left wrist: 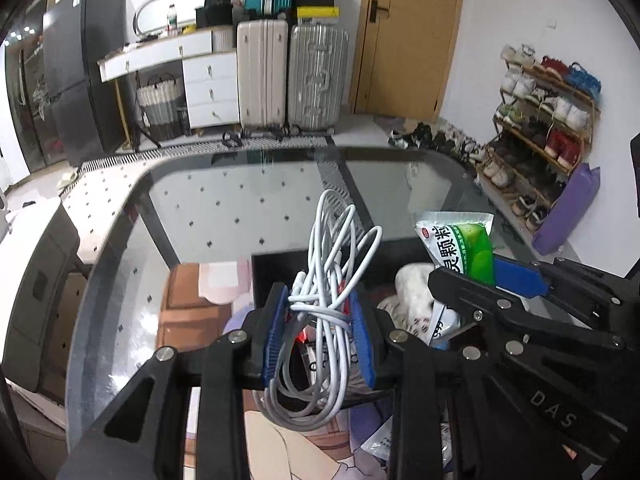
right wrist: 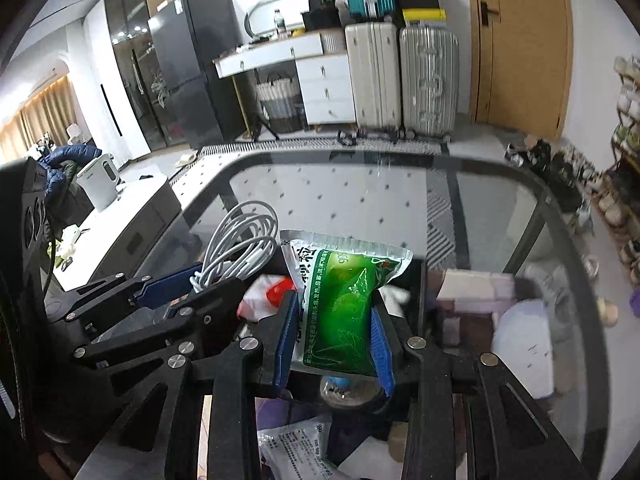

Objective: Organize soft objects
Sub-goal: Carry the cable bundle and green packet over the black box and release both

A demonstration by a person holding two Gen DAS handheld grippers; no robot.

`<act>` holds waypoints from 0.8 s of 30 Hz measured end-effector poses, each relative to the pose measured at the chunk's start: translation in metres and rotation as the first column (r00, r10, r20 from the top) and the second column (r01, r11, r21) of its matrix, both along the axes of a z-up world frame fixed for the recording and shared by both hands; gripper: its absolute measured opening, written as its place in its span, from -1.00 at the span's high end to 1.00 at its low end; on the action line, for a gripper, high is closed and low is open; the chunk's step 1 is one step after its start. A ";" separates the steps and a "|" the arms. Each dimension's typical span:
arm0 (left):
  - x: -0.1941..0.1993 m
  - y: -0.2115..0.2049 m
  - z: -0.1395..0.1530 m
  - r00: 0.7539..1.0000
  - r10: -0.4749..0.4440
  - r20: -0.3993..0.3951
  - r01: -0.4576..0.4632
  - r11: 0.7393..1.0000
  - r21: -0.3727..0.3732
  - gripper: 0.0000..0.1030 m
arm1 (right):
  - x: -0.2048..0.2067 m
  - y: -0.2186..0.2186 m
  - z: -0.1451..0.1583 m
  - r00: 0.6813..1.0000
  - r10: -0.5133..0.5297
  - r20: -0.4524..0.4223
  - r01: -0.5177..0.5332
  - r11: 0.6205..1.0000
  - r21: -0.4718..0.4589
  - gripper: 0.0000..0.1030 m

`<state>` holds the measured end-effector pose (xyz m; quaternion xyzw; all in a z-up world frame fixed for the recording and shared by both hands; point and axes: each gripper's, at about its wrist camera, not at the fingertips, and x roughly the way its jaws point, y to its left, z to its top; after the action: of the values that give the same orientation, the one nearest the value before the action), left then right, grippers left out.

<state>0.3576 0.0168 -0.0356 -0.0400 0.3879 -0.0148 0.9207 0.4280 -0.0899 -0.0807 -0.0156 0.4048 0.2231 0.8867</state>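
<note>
My left gripper (left wrist: 320,324) is shut on a coiled white cable (left wrist: 332,264), held above a glass table (left wrist: 208,216). The cable loops stick up past the blue pads and hang down below them. My right gripper (right wrist: 334,336) is shut on a green and white sachet (right wrist: 344,304), held upright. In the left wrist view the right gripper (left wrist: 480,284) and the sachet (left wrist: 464,244) are just to the right. In the right wrist view the left gripper (right wrist: 172,288) and the cable (right wrist: 244,236) are to the left. A dark box (left wrist: 276,272) lies below both.
Loose packets (right wrist: 296,448), a white cloth (left wrist: 416,292) and a red and white packet (right wrist: 268,296) lie under the grippers. A brown box with a pink pad (left wrist: 200,296) sits at the left. Suitcases (left wrist: 292,76), a shoe rack (left wrist: 544,128) and a door (left wrist: 408,36) stand beyond the table.
</note>
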 end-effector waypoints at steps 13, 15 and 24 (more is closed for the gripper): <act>0.003 -0.010 -0.016 0.999 -0.012 -0.045 0.011 1.000 -0.022 0.42 | 0.012 -0.012 -0.034 0.993 -0.020 -0.118 0.021 1.000 0.003 0.33; 0.002 -0.009 -0.016 0.999 -0.025 -0.047 0.025 1.000 -0.009 0.42 | 0.009 -0.015 -0.035 0.993 -0.014 -0.118 0.015 1.000 0.007 0.30; -0.001 -0.009 -0.016 0.997 -0.057 -0.056 0.055 0.998 -0.030 0.37 | -0.001 -0.026 -0.026 0.987 0.024 -0.159 -0.013 0.998 0.069 0.03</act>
<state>0.3568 0.0081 -0.0512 -0.0428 0.4144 -0.0450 0.9080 0.4267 -0.1162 -0.1071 0.0285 0.4666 0.2456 0.8492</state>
